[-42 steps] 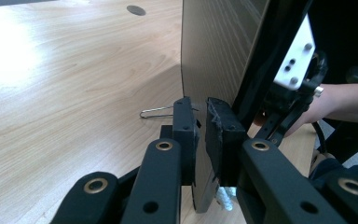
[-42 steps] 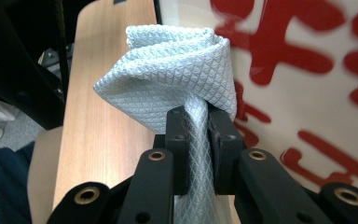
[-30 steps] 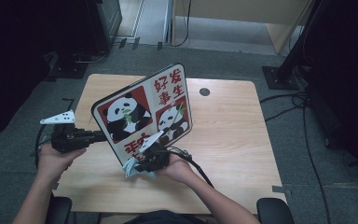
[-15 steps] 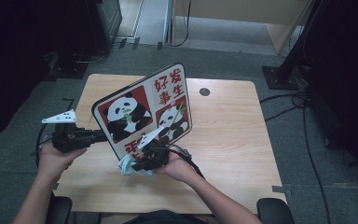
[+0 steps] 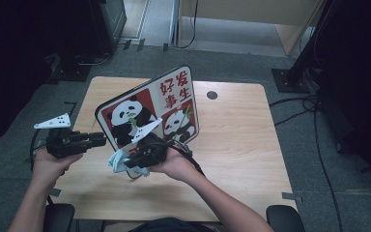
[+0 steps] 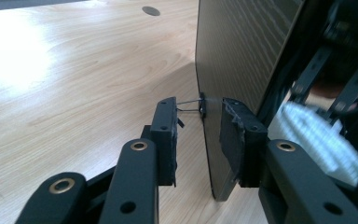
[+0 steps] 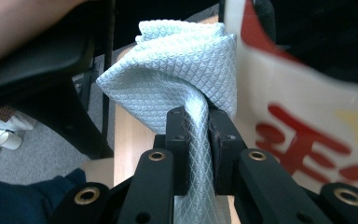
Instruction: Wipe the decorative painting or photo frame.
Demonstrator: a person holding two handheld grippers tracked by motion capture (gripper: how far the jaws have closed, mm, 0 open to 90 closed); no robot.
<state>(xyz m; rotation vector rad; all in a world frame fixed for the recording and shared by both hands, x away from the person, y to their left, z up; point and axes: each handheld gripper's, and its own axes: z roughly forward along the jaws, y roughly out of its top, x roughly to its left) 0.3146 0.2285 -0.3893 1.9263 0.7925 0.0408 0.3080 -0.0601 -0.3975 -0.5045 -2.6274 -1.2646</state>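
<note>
A board (image 5: 149,104) printed with pandas and red characters stands tilted on its lower edge on the wooden table (image 5: 241,145). My left gripper (image 5: 101,140) is at the board's left edge. In the left gripper view its jaws have just been opening; the dark back of the board (image 6: 233,51) sits between them with a gap at the left pad, so the left gripper (image 6: 198,126) is open. My right gripper (image 5: 125,164) is shut on a light blue waffle cloth (image 5: 117,160) against the board's lower front. Up close, the cloth (image 7: 177,60) bunches above the right gripper (image 7: 198,126), beside the printed board (image 7: 307,116).
A round cable hole (image 5: 212,95) lies in the table behind the board. Cables (image 5: 314,116) run over the grey floor at the right, near a black stand base (image 5: 290,79). Chair armrests (image 5: 285,217) flank the person at the bottom edge.
My right gripper has risen with the cloth along the board's lower front, slightly leftward. The left gripper's jaws have parted around the board's edge; the left hand has stayed put.
</note>
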